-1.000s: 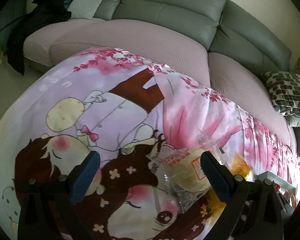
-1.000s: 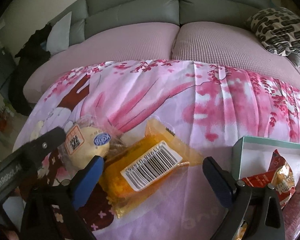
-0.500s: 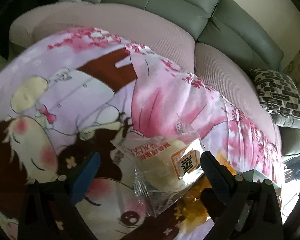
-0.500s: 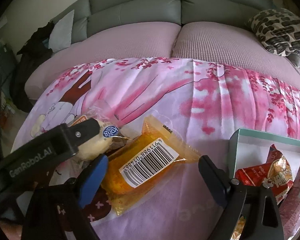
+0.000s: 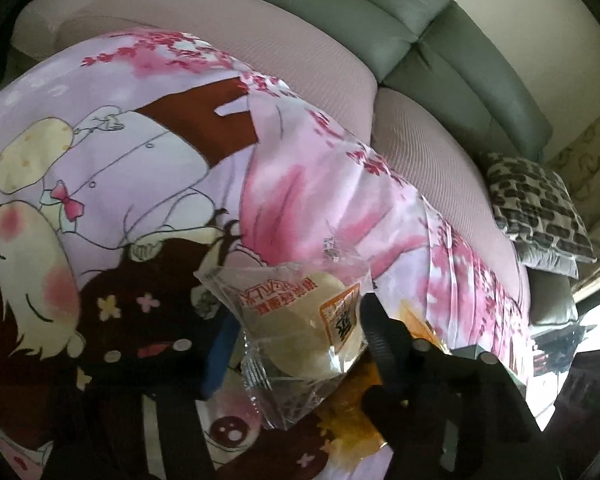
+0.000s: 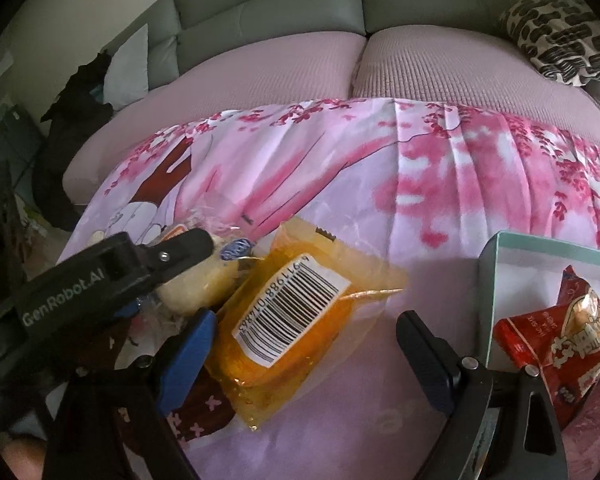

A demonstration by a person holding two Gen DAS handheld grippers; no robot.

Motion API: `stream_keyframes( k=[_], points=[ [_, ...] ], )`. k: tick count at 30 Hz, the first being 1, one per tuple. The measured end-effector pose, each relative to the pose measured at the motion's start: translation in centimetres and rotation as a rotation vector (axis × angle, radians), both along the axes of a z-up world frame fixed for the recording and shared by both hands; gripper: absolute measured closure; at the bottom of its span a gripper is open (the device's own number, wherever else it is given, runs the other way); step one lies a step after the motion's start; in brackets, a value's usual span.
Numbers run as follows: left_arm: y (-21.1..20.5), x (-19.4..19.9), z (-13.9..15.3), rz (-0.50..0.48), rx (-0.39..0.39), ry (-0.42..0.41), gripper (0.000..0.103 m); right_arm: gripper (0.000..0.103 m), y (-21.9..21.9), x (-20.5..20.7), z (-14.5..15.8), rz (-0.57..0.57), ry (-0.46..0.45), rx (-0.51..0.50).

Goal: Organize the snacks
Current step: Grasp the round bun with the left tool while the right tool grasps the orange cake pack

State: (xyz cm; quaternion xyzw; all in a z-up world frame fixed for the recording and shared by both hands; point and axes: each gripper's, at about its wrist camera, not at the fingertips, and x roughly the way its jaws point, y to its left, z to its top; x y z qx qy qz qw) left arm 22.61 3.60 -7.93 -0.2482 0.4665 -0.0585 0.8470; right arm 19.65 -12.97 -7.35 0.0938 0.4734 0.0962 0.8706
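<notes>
1. Cloth (image 6: 440, 168) is showing pink blossom print on pale lilac, with a brown-haired cartoon girl at its left edge.
2. Bun packet (image 5: 300, 320) is showing clear film, cream bun, red lettering, orange label.
3. Orange packet (image 6: 296, 320) is showing translucent orange with a white barcode label.
4. Box (image 6: 540, 246) is showing a teal rim, white inside.
5. Red packet (image 6: 560, 332) is showing red with white lettering.
6. Sofa (image 6: 268, 4) is showing grey-green backs, dusty-pink seats.
7. Cushion (image 6: 560, 36) is showing black blocks on cream.
8. Gripper pads (image 6: 184, 356) are showing blue on black.
</notes>
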Motion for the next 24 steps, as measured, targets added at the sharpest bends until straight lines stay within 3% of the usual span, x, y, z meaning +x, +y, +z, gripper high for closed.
stream_keyframes(
  k=[3,9,19,24],
  points=[
    [0.0,-0.2,0.1,-0.003,-0.013,-0.008,0.05,0.01,0.2,0.0,-0.1,-0.005,-0.002,-0.001],
    [1.5,-1.0,0.3,0.053,-0.017,-0.006,0.052,0.017,0.4,-0.1,0.0,-0.028,-0.01,0.016],
    [3.5,-3.4,0.7,0.13,-0.004,0.001,0.052,0.044,-0.9,-0.6,0.5,-0.069,-0.02,0.07],
    [3.5,-3.9,0.9,0.127,0.002,0.001,0.052,0.051,-0.9,-1.1,0.7,-0.056,-0.019,0.077]
  ],
)
